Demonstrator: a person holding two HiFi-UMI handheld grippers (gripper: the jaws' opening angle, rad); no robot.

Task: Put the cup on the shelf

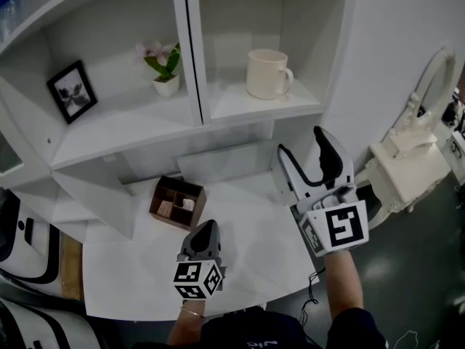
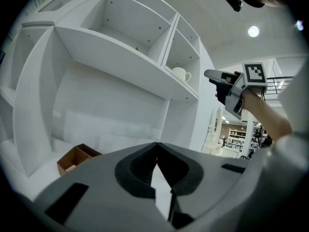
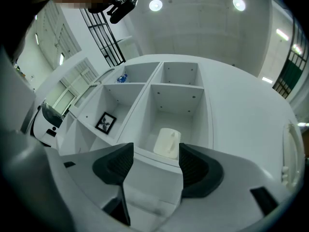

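A cream cup (image 1: 267, 73) stands upright in the right compartment of the white shelf (image 1: 261, 107), its handle to the right. My right gripper (image 1: 301, 141) hangs open below and in front of that compartment, apart from the cup, with nothing between its fingers. In the right gripper view the cup (image 3: 167, 143) shows beyond the wide gap of the right gripper (image 3: 155, 161). My left gripper (image 1: 207, 225) is shut and empty over the white table (image 1: 254, 260). In the left gripper view the left gripper (image 2: 156, 151) has its jaws together, and the cup (image 2: 180, 73) sits high on the shelf.
The left compartment holds a small potted plant (image 1: 166, 67) and a black picture frame (image 1: 72, 91). A brown divided box (image 1: 177, 203) sits on the table under the shelf. White ornate furniture (image 1: 410, 151) stands at the right. A bottle (image 3: 121, 78) lies on an upper shelf.
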